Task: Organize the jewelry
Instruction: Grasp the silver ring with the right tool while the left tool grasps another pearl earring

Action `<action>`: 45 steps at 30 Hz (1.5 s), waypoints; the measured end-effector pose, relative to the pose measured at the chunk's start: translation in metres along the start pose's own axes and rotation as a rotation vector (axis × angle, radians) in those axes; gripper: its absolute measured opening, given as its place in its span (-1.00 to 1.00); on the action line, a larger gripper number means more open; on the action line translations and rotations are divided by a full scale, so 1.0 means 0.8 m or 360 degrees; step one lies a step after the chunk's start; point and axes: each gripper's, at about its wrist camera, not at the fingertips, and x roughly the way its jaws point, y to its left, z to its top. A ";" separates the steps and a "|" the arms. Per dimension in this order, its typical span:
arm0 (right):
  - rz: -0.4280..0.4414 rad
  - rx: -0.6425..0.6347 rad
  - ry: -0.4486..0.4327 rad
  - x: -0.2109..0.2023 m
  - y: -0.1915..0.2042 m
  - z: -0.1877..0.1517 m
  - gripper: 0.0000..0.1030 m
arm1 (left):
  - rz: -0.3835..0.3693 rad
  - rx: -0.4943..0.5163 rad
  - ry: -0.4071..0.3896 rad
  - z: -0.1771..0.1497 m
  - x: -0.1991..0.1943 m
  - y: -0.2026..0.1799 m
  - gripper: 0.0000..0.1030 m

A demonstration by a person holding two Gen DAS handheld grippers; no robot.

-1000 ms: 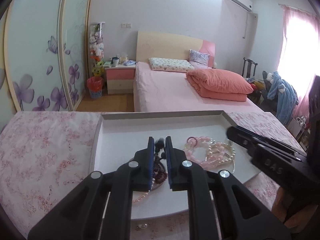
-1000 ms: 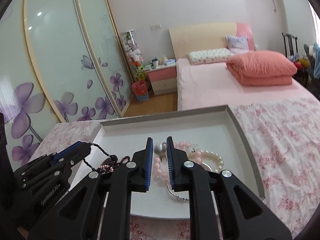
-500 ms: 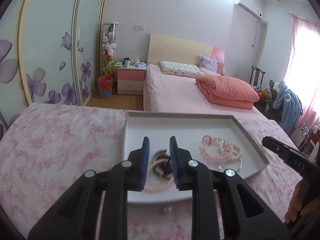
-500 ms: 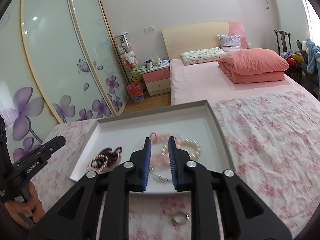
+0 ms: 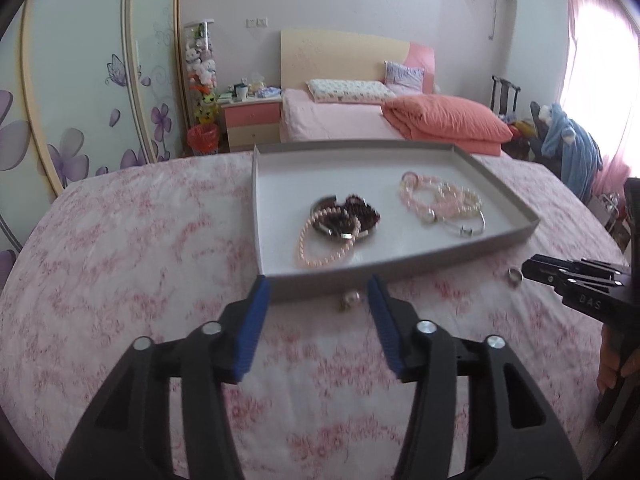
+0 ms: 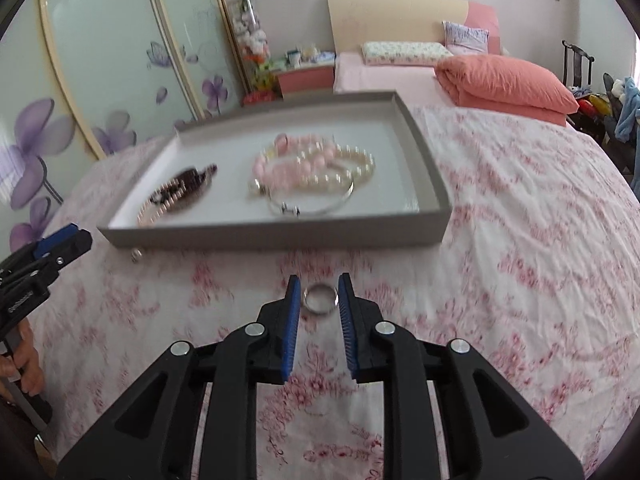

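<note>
Tray (image 6: 276, 236) sits ahead of both grippers on the bedspread (image 6: 520, 240), two bracelet heaps inside: one left (image 5: 340, 220), one right (image 5: 440, 204). Ring (image 6: 320, 298) lies between the right gripper's (image 6: 319, 292) tips; a bead (image 5: 351, 300) just ahead of the left gripper (image 5: 318, 296).

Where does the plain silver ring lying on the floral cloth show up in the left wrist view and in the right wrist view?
Left wrist view: the silver ring lies on the cloth at the right, just off the tip of the right gripper.
Right wrist view: the same ring sits low in the centre, between the opening jaws, untouched.
Shared landmark: the grey tray, whose near wall stands just beyond the ring in both.
</note>
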 end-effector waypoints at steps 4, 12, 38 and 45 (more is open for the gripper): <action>-0.0061 -0.0048 0.0027 0.007 0.004 -0.004 -0.22 | -0.0008 0.0020 0.0040 -0.006 0.004 -0.005 0.24; -0.0125 -0.0129 0.0041 0.018 0.018 -0.004 -0.29 | -0.0009 0.0060 0.0109 -0.011 0.018 -0.017 0.35; -0.0063 -0.0033 0.0032 0.013 0.001 -0.004 -0.55 | 0.0168 -0.0117 0.0256 0.004 0.081 -0.049 -0.66; -0.0059 -0.0058 0.0036 0.010 0.007 -0.008 -0.55 | 0.0128 -0.0048 0.0267 -0.012 0.061 -0.037 -0.66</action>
